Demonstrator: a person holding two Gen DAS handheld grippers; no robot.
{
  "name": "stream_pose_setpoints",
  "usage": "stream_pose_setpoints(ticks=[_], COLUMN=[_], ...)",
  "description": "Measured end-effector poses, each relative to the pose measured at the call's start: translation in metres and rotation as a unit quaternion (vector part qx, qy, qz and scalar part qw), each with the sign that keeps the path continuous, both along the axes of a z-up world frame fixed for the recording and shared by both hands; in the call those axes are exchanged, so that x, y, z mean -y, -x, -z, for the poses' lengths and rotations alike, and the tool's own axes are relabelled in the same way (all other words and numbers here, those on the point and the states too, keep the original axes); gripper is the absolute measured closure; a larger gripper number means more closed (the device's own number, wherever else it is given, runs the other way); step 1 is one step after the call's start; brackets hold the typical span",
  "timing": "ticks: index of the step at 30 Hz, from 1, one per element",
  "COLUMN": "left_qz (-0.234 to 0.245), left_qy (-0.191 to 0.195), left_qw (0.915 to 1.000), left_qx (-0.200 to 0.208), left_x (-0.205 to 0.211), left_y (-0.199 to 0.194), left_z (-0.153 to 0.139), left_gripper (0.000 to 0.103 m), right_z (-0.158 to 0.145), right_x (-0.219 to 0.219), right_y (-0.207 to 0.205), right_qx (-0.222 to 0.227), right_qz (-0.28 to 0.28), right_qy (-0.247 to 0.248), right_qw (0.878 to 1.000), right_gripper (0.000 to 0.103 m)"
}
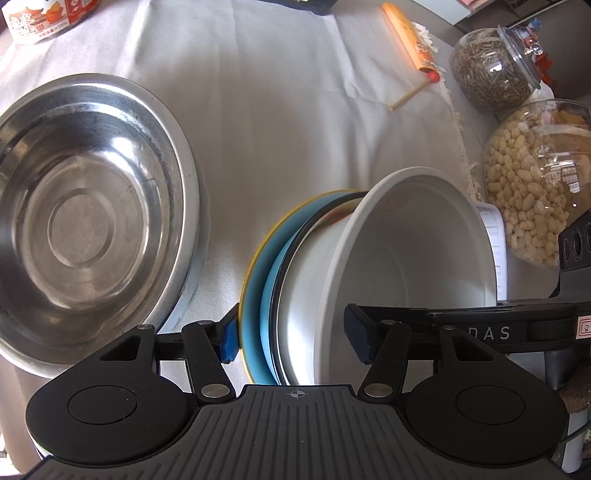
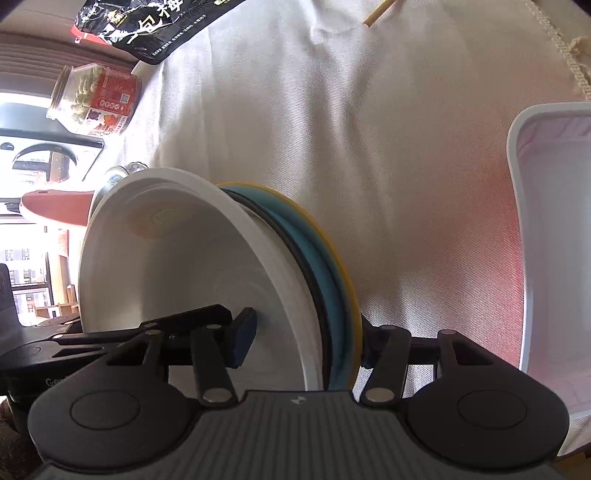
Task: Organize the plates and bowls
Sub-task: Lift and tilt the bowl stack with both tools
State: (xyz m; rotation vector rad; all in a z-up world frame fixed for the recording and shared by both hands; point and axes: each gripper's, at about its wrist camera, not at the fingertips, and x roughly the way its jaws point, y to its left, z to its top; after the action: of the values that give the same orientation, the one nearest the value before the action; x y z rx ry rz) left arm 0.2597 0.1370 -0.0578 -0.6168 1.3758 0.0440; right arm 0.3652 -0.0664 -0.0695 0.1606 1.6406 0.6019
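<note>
A nested stack of dishes is held up over the white cloth: a white bowl point(image 1: 406, 243) inside a black-rimmed white bowl, a blue plate point(image 1: 267, 295) and a yellow plate point(image 1: 247, 280). My left gripper point(image 1: 295, 338) is shut on the stack, one pad under the yellow plate, the other inside the white bowl. My right gripper point(image 2: 303, 341) grips the same stack point(image 2: 207, 266) from the opposite side, its left pad inside the white bowl, its right pad behind the yellow plate point(image 2: 347, 280). A steel bowl point(image 1: 85, 218) sits on the cloth at left.
Two glass jars, one of seeds point(image 1: 495, 70) and one of peanuts point(image 1: 535, 177), stand at right. A white plastic tray point(image 2: 550, 258) lies right of the stack. A labelled jar point(image 2: 99, 96), a black packet point(image 2: 155, 22) and a wooden stick point(image 1: 406, 94) lie farther back.
</note>
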Motion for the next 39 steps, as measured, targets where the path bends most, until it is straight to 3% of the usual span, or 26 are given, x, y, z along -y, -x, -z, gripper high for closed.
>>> stream_pose_setpoints(ticks=[12, 17, 26, 39], left_qz=[0.0, -0.013, -0.014, -0.008], left_qy=[0.001, 0.015, 0.004, 0.001], left_qw=[1.0, 0.9997, 0.9993, 0.9995], left_qx=[-0.009, -0.016, -0.034, -0.029], left_x=[0.005, 0.001, 0.002, 0.0], left_y=[0.003, 0.001, -0.002, 0.002], left_z=[0.005, 0.007, 0.006, -0.001], left_gripper=[0.043, 0.045, 0.049, 0.049], right_z=[-0.005, 0.002, -0.003, -0.013], right_x=[0.005, 0.007, 0.001, -0.002], right_y=[0.004, 0.001, 0.002, 0.009], right_qx=[0.008, -0.005, -0.025, -0.005], right_qz=[-0.013, 0.001, -0.01, -0.031], right_qy=[0.004, -0.009, -0.001, -0.008], right_qw=[1.0, 1.0, 1.0, 0.999], right_gripper=[0.055, 0.053, 0.047, 0.046])
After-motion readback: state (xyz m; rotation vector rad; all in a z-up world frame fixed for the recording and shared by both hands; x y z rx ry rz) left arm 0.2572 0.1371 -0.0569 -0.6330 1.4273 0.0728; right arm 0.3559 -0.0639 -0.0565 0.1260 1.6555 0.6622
